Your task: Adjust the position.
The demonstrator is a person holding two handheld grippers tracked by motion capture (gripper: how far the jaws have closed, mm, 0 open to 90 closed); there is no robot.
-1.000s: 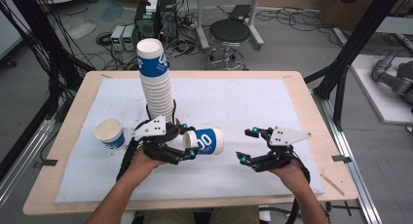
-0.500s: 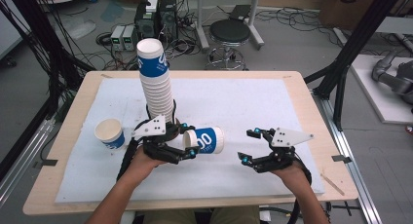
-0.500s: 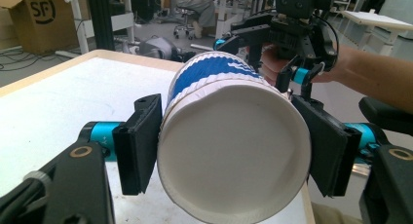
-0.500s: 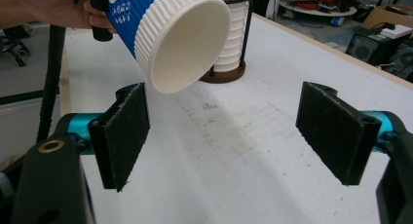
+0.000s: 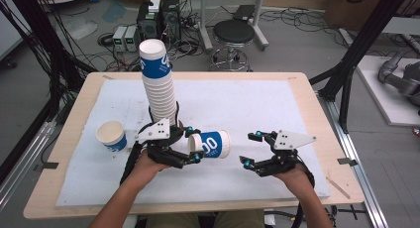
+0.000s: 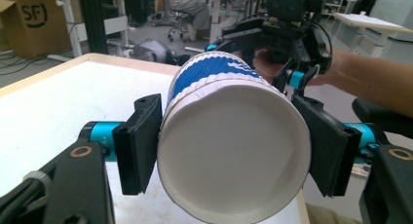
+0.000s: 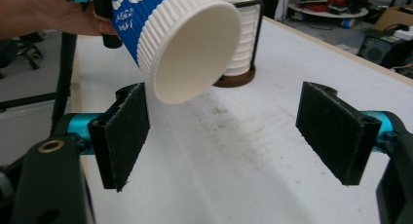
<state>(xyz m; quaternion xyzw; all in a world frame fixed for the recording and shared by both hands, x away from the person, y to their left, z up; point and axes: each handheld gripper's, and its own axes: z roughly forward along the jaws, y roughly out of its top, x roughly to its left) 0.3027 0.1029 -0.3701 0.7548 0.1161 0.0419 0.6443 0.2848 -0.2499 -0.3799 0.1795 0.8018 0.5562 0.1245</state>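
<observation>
One blue paper cup (image 5: 210, 143) is pinched sideways by the left gripper (image 5: 194, 144). The right gripper (image 5: 250, 147) is held spread and empty. One tall cup stack (image 5: 158, 84) and one loose cup (image 5: 112, 136) are seen at the left.

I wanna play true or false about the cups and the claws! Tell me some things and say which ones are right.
1. The left claw squeezes a blue and white paper cup. True.
2. That cup stands upright on the table. False: it is held on its side, its open mouth toward the right claw.
3. The right claw holds a cup too. False: its jaws stand wide apart with nothing between them.
4. A tall stack of cups stands behind the left claw. True.
5. The single cup left of the left claw lies tipped over. False: it stands upright, mouth up.
</observation>
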